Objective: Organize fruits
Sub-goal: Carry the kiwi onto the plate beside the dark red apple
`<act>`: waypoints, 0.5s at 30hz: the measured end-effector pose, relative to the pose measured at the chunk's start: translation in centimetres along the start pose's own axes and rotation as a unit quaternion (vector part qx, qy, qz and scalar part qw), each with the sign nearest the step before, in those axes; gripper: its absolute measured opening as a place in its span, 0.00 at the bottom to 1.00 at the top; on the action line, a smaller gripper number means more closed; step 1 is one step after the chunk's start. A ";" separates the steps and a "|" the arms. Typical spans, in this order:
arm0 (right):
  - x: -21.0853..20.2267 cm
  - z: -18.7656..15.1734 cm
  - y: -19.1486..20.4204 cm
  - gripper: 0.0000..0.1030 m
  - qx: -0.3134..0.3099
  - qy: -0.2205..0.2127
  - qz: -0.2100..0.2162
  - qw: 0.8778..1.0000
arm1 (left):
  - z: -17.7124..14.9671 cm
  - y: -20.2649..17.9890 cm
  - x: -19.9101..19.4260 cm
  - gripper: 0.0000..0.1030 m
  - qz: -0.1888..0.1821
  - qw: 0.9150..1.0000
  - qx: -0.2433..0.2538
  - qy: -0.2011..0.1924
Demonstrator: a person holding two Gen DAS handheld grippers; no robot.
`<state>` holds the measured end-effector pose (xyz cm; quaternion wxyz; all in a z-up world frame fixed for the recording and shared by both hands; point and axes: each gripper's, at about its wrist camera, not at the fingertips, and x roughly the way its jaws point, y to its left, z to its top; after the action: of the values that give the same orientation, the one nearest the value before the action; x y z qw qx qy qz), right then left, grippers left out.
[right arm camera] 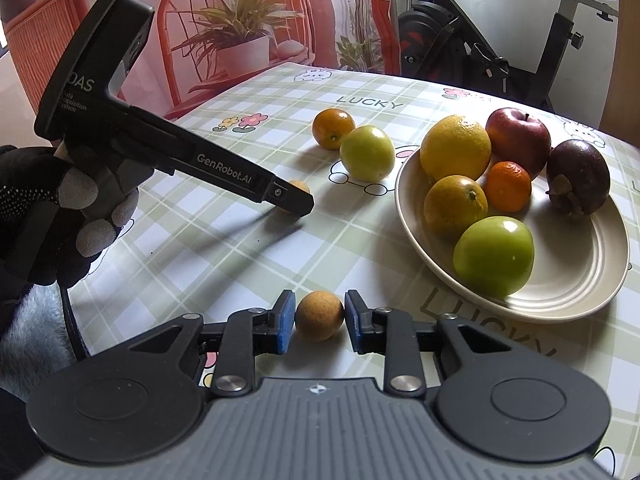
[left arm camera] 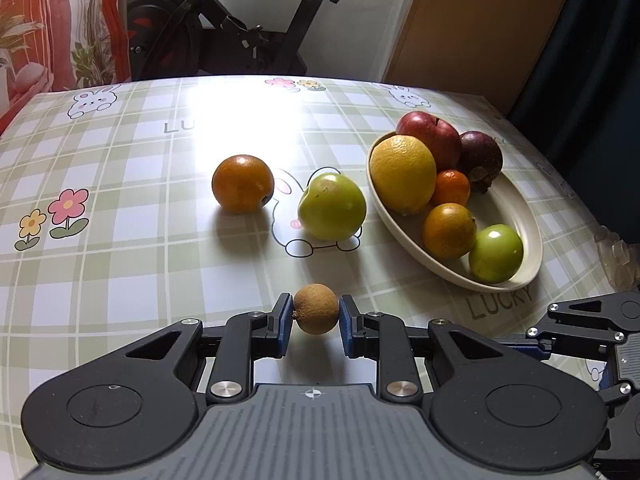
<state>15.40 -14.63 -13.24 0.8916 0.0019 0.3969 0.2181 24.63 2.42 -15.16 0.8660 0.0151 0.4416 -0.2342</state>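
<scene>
While six fruits already sit in the plate (right arm camera: 592, 280), four remain on the counter (left arm camera: 120, 280): an orange (left arm camera: 243, 183), a green apple (left arm camera: 332, 206) and two small brown fruits. Each hand-held gripper, left (left arm camera: 315, 322) and right (right arm camera: 320, 322), brackets one brown fruit (left arm camera: 316, 314) (right arm camera: 319, 316), pads barely touching, neither lifted.

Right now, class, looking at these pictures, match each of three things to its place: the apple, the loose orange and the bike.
Things:
1. apple
2. loose orange
3. bike

Places:
A. behind the table
B. in the dish
C. on the table, beside the loose green fruit

Pairs: 1-B, 2-C, 3-A
</scene>
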 end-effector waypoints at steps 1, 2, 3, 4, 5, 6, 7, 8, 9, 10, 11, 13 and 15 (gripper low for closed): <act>0.0 0.0 0.0 0.28 0.000 -0.002 -0.002 1.000 | 0.1 -0.1 -0.4 0.25 -0.002 1.000 0.000 -0.004; -0.2 0.0 -0.1 0.28 0.001 -0.005 -0.004 1.000 | 0.3 -0.3 -0.9 0.25 -0.004 1.000 0.001 -0.010; -0.3 0.0 -0.2 0.28 0.002 -0.009 -0.004 1.000 | 0.5 -0.6 -1.5 0.25 -0.006 1.000 0.003 -0.017; -0.5 0.1 -0.3 0.28 0.005 -0.014 -0.004 1.000 | 0.8 -0.9 -2.0 0.25 -0.008 1.000 0.006 -0.023; -0.8 0.3 -0.4 0.28 0.008 -0.021 -0.003 1.000 | 1.1 -1.2 -2.5 0.25 -0.012 1.000 0.010 -0.027; -1.2 0.5 -0.6 0.28 0.009 -0.029 -0.005 1.000 | 1.5 -1.5 -2.8 0.25 -0.015 0.999 0.013 -0.030; -1.6 0.7 -0.8 0.28 0.011 -0.037 -0.006 0.999 | 1.8 -1.8 -3.1 0.25 -0.018 0.999 0.016 -0.033; -1.9 1.0 -1.1 0.28 0.013 -0.045 -0.008 0.999 | 2.1 -2.1 -3.4 0.25 -0.019 0.999 0.018 -0.037; -2.4 1.3 -1.4 0.28 0.017 -0.054 -0.010 0.998 | 2.4 -2.4 -3.8 0.25 -0.022 0.999 0.022 -0.042; -2.8 1.7 -1.7 0.28 0.019 -0.063 -0.013 0.998 | 2.8 -2.7 -4.0 0.25 -0.025 0.998 0.025 -0.046; -3.1 2.0 -2.1 0.28 0.021 -0.070 -0.017 0.997 | 3.1 -3.0 -4.2 0.25 -0.028 0.998 0.027 -0.048; -3.8 2.6 -2.9 0.28 0.027 -0.084 -0.027 0.996 | 3.9 -4.0 -4.2 0.25 -0.036 0.997 0.034 -0.052; -4.6 3.2 -3.9 0.28 0.032 -0.098 -0.039 0.994 | 4.7 -4.9 -4.0 0.25 -0.041 0.997 0.040 -0.052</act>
<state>16.44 -19.37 -8.52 0.9336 0.0361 0.3138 0.1691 24.16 -1.49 -8.34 0.8764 0.0199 0.3861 -0.2873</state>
